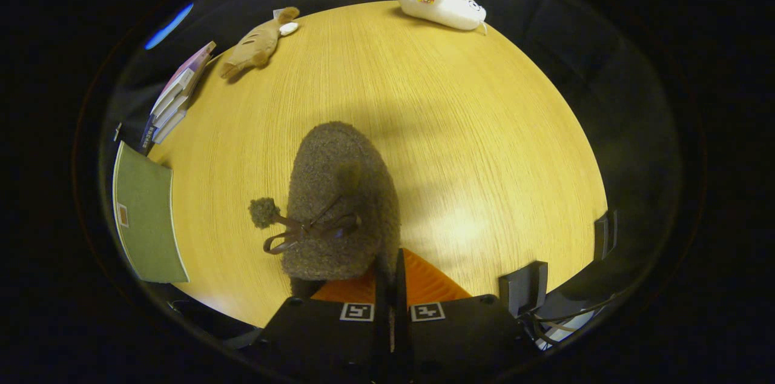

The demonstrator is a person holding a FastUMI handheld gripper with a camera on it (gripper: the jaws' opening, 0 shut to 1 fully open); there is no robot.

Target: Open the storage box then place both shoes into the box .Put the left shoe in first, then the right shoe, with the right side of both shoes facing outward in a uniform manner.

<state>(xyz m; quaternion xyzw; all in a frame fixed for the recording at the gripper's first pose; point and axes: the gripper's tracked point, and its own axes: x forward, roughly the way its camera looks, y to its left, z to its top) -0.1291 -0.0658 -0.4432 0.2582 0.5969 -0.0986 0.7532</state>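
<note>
Now, claw: claw (390, 272) drawn narrow, its orange fingers (427, 281) nearly together at the heel edge of the shoe; whether both press on it, I cannot tell.
Shoe: fuzzy brown shoe (339, 202) on the bench (472, 129), just ahead of the fingers, toe pointing away.
Handling: probably light, soft and floppy; the collar should squash.
Hold: heel rim looks best, clear of the lace bow (303, 232) and pompom (264, 212).

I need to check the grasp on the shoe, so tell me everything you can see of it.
The brown shoe looks woolly, like curly fleece, with a dark brown lace tied in a bow and a fuzzy pompom at its end. It points away from the gripper, toe toward the table's middle. Its near edge sits at the closed orange fingers, apparently pinched; whether it is lifted off the wooden table is unclear.
</note>
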